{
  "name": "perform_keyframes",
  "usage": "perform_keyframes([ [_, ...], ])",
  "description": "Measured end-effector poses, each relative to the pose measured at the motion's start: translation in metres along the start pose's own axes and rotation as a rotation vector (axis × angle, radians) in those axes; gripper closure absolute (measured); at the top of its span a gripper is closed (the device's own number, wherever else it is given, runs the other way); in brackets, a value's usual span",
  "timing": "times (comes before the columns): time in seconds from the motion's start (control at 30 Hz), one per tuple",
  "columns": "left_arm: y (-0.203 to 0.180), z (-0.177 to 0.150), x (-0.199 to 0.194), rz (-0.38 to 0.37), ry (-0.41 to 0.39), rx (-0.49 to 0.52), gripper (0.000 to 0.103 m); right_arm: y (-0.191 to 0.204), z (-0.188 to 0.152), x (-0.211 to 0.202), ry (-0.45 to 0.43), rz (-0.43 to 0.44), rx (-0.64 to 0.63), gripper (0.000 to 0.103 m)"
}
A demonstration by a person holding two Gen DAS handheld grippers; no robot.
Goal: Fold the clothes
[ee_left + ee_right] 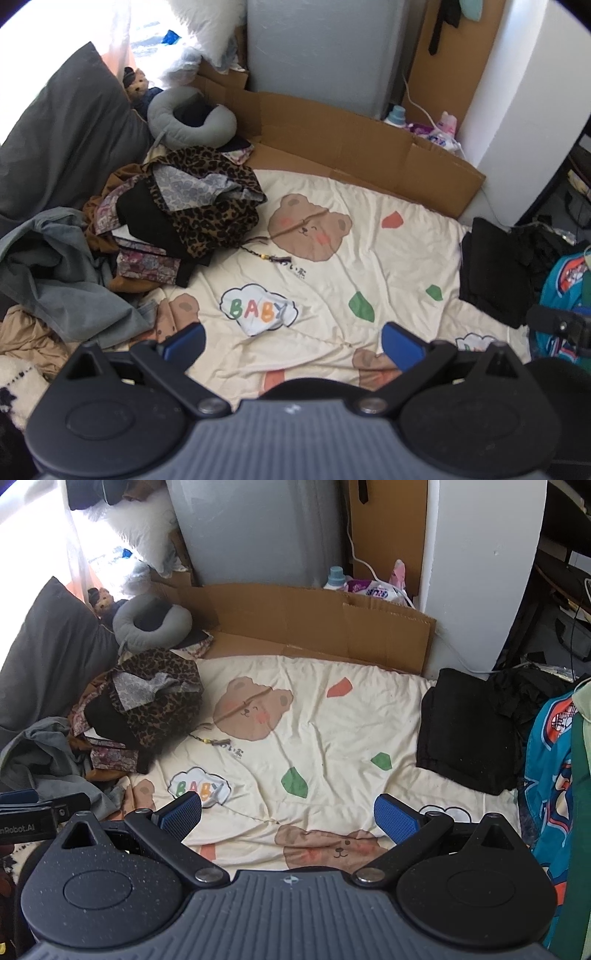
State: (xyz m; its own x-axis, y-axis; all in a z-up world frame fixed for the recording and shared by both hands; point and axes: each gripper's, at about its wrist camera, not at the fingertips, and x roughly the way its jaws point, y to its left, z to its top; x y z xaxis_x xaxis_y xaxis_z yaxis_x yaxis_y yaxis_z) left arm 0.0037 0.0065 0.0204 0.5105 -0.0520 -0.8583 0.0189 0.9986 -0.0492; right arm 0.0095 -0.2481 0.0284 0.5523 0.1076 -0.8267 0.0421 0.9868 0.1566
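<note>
A heap of unfolded clothes [177, 218] lies at the left of the bed, topped by a leopard-print garment [162, 694], with a grey-blue garment [62, 273] in front of it. A folded black garment [495, 266] [465, 731] rests at the bed's right edge. My left gripper [293, 341] hovers open over the cream bear-print sheet [332, 258], holding nothing. My right gripper [288, 816] also stands open and empty above the sheet [314, 738], beside the left one, whose body shows at the left edge of the right wrist view.
Flattened cardboard [351, 147] lines the far edge of the bed, against a grey panel [317, 48] and a white wall [476, 565]. A dark pillow [62, 136] and a grey neck pillow [192, 118] lie far left. Blue patterned fabric [550, 775] hangs at the right. Bottles [336, 578] stand behind the cardboard.
</note>
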Motion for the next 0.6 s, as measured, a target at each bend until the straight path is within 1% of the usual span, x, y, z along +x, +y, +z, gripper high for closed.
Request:
perform_keyframes([
  [0.13, 0.009, 0.007, -0.011, -0.009, -0.015, -0.015, 0.001, 0.005, 0.006, -0.013, -0.024, 0.006, -0.008, 0.000],
  [0.27, 0.020, 0.014, -0.026, 0.001, -0.049, -0.023, 0.001, 0.011, 0.012, -0.029, -0.054, 0.012, -0.027, 0.000],
  [0.47, 0.037, 0.019, -0.042, 0.019, -0.082, -0.037, 0.001, 0.020, 0.016, -0.043, -0.073, 0.016, -0.054, 0.000],
  [0.6, 0.050, 0.020, -0.049, 0.030, -0.087, -0.057, 0.002, 0.020, 0.016, -0.048, -0.085, 0.019, -0.046, 0.000],
])
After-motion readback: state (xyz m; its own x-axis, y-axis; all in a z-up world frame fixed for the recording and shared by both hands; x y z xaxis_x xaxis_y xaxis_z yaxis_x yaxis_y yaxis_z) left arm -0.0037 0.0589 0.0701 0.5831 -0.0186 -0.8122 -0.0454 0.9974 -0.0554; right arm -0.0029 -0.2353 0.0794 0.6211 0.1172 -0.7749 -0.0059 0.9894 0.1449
